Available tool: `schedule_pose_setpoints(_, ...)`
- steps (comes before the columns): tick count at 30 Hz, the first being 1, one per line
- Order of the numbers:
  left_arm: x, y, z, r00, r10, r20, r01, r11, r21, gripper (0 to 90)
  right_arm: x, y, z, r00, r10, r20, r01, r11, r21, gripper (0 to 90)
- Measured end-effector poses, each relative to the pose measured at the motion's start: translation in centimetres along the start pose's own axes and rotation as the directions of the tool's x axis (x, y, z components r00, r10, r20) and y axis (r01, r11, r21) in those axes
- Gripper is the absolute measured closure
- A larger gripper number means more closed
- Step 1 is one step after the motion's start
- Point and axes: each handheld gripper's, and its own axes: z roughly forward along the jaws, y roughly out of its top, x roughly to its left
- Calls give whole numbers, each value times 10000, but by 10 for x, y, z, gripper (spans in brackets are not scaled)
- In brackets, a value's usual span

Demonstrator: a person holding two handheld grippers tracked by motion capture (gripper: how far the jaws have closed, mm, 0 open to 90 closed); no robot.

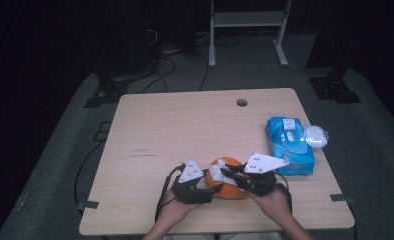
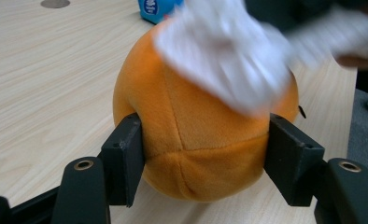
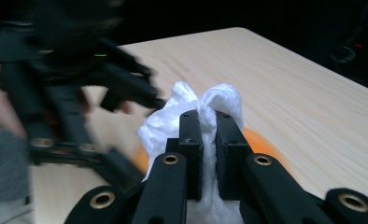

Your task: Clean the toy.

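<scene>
Your left gripper (image 2: 203, 154) clamps the orange plush ball (image 2: 196, 140) by its sides; your right gripper (image 3: 203, 135) pinches the white wipe (image 3: 191, 109) on top of it.

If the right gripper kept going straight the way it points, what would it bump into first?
Probably the round orange plush ball. The right gripper, shut on a crumpled white tissue, points at it, with the tissue seemingly already against it.
</scene>
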Motion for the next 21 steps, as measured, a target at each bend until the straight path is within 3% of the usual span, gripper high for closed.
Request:
schedule_pose_setpoints(2,-2,0,1,9999,127,29,-127,9999,14,348,-9,-4,-7,9984,-11,571,7,10000,82,823)
schedule_pose_setpoints(3,-2,0,1,9999,31,120,-30,10000,-32,326,-14,-8,-10,9980,158,615,-164,9998,98,823)
schedule_pose_setpoints(4,0,1,1,9993,-211,292,215,9997,-110,289,-18,-11,-12,9979,399,518,-402,9992,52,822)
schedule_pose_setpoints(6,2,1,2,9956,-765,548,782,9965,-289,232,-17,-12,-13,9979,357,549,-363,9993,105,823)
schedule_pose_setpoints(7,3,1,2,9948,-850,570,868,9957,-313,230,-14,-11,-12,9984,363,423,-367,9993,78,822)
schedule_pose_setpoints(8,1,1,2,9967,-656,476,670,9973,-285,263,-9,-9,-11,9991,357,218,-357,9994,11,822)
schedule_pose_setpoints(11,-5,1,2,9997,-72,244,76,9998,-179,333,10,-1,-2,9993,-248,-273,249,9997,53,822)
schedule_pose_setpoints(13,-6,0,2,9998,51,186,-48,9999,-157,354,13,3,2,9975,-698,-133,701,9973,240,822)
schedule_pose_setpoints(17,-3,0,2,9990,-80,430,86,9998,-152,347,-6,-2,-5,9988,-174,458,155,9991,407,822)
schedule_pose_setpoints(18,-3,1,2,9984,-164,539,173,9997,-163,323,-10,-5,-7,9990,133,422,-148,9992,365,822)
schedule_pose_setpoints(19,-3,1,3,9980,-252,574,262,9995,-172,283,-11,-6,-8,9989,268,384,-280,9991,312,822)
schedule_pose_setpoints(21,-4,1,4,9979,-411,497,419,9990,-144,241,-3,-4,-6,9996,86,283,-94,9996,269,822)
